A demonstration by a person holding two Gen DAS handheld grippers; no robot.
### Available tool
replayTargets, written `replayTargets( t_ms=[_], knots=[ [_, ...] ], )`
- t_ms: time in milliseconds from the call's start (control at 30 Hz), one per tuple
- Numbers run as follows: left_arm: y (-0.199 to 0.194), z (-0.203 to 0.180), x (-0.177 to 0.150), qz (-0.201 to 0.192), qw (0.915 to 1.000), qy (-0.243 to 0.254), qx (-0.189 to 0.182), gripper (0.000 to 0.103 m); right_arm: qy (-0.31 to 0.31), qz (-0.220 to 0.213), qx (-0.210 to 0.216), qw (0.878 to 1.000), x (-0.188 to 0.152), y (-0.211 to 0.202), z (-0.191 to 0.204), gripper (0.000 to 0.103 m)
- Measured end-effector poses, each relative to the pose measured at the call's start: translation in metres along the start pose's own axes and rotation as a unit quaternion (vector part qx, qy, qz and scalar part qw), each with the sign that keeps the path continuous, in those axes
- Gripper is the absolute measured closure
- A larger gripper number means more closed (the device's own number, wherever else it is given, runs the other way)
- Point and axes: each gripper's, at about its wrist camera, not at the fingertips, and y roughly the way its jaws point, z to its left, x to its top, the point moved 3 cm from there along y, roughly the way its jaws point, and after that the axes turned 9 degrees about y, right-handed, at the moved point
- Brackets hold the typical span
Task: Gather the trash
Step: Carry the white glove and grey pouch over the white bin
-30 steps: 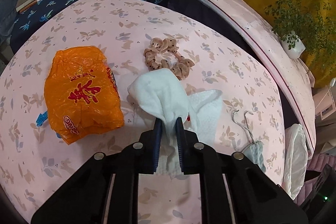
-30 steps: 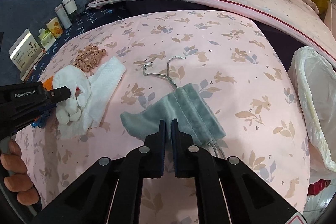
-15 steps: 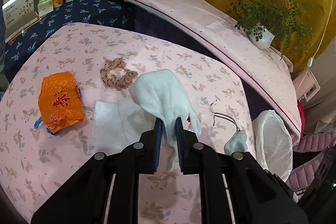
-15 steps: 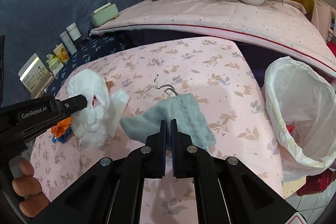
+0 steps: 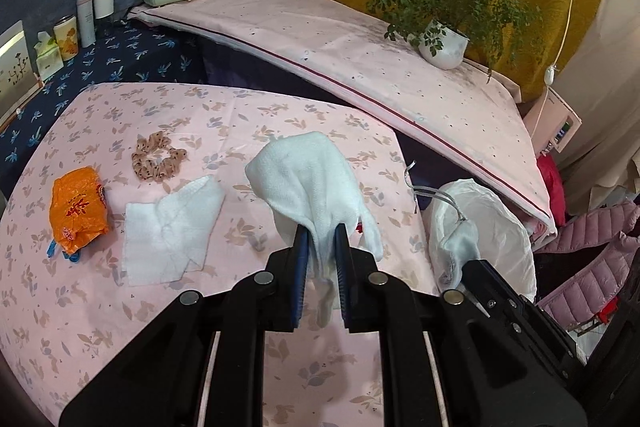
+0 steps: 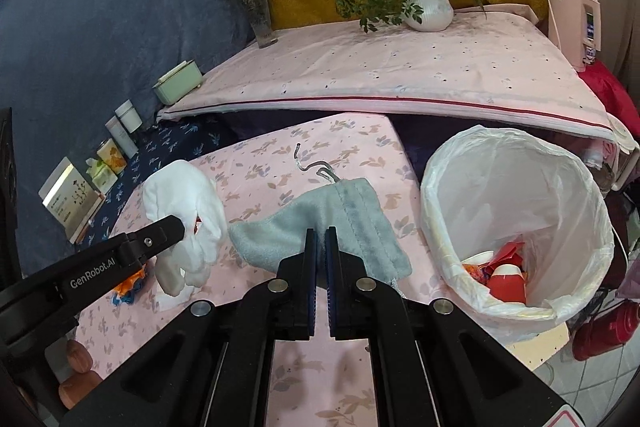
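Right, I'm carrying two loads at once, and the risk is all in the hang. The white towel (image 5: 308,183) is dangling from a thin pinched fold, with most of its bulk bunched above and beside the jaws, so a quick swing could be pulling it free onto the pink tablecloth (image 5: 120,307). The grey drawstring pouch (image 6: 320,223) is trailing its silver cord (image 6: 316,167), which could be catching on the rim of the lined trash bin (image 6: 516,223) and leaving the pouch draped over the edge instead of inside.

I'm keeping the left gripper (image 5: 322,239) nearly closed, nipping the towel's lower fold between its pads, clear of the table. I'm holding the right gripper (image 6: 321,239) pressed almost fully together on the pouch's near edge, just left of the bin.

I'm seeing red cups and wrappers already lying in the bin's bottom. Well apart, an orange plastic bag (image 5: 78,207) and a flat white wipe (image 5: 168,227) are waiting on the cloth, near a spotted scrunchie (image 5: 158,161).
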Motion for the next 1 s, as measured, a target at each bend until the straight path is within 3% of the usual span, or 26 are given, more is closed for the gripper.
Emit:
replayTargets(
  t_ms=[533, 1000],
  knots=[
    [0.006, -0.095, 0.003, 0.007, 0.9952, 0.087, -0.045, 0.090, 0.057, -0.038, -0.027, 0.997, 0.027, -0.032, -0.075, 0.099],
    [0.036, -0.174, 0.008, 0.030, 0.9802, 0.160, -0.113, 0.089, 0.088, -0.054, -0.063, 0.993, 0.045, -0.042, -0.137, 0.099]
  ],
)
